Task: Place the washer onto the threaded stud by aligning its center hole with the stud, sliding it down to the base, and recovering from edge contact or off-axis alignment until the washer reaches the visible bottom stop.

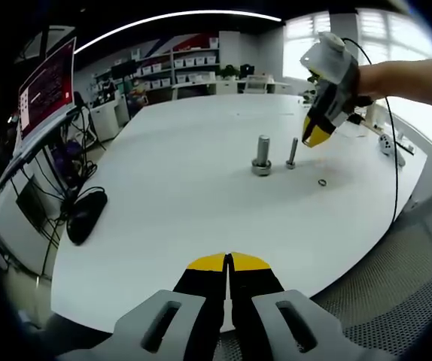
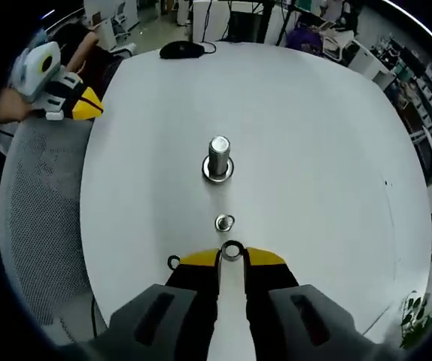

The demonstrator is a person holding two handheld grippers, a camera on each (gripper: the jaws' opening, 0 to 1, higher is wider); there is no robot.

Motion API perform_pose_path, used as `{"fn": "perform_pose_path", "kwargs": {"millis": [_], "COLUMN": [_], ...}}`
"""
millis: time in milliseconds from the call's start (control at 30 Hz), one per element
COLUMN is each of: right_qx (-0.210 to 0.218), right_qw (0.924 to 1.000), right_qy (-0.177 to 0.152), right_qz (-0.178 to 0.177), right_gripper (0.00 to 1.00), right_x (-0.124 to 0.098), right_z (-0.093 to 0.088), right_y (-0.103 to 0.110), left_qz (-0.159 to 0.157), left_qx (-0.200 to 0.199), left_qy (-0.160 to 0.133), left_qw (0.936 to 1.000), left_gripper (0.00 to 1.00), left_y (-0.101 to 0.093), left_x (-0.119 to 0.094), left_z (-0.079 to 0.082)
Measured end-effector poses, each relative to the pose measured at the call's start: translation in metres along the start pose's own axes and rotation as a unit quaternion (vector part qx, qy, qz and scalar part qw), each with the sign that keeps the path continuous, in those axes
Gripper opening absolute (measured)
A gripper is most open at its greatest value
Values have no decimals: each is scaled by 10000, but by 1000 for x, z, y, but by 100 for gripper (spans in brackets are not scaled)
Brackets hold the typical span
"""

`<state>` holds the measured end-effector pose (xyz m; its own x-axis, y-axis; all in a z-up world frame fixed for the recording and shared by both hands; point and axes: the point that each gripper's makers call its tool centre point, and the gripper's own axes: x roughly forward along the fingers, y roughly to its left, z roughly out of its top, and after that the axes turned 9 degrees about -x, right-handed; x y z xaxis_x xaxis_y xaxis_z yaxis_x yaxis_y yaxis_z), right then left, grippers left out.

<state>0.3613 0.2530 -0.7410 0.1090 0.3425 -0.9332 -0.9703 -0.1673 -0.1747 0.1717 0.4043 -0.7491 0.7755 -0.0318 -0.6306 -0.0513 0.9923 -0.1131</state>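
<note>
Right claw (image 2: 232, 257) pinches the small silver ring washer (image 2: 232, 250) at its tips, edge-gripped, presumably keeping the hole free. Large upright threaded steel stud (image 2: 218, 159) stands ahead on the white worktop (image 2: 314, 150), beyond a smaller bolt (image 2: 224, 222). Left claw (image 1: 229, 265) closed, empty, at the worktop's edge.

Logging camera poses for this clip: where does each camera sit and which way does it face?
Left gripper view: rides the left claw, low at the white table edge, facing across at the large stud, small bolt and right claw with the person's hand.
Right gripper view: rides the right claw pinching a washer, looking down.
Shared: table, stud, bolt, loose ring.
</note>
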Motion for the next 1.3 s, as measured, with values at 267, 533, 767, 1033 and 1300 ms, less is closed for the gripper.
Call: {"fn": "perform_pose_path", "kwargs": {"millis": [267,533,767,1033,1300], "right_qx": [-271,-397,-420,-473,-406], "right_qw": [9994,9990,9988,9983,9981], "right_qy": [-203,-11,59,174,286], "right_qz": [125,197,232,290,375], "right_gripper": [14,14,14,14,14], "right_x": [-7,3,8,19,35], "right_z": [19,19,19,18,13], "right_y": [2,1,1,2,5], "left_qz": [-9,-17,-22,-17,-36], "left_qx": [-7,-5,-15,-26,-16], "left_qy": [-25,-40,-66,-80,-76], "left_qw": [10000,10000,10000,10000,10000], "left_gripper": [0,0,0,0,0], "left_y": [0,0,0,0,0], "left_x": [0,0,0,0,0], "left_z": [1,1,2,2,2]}}
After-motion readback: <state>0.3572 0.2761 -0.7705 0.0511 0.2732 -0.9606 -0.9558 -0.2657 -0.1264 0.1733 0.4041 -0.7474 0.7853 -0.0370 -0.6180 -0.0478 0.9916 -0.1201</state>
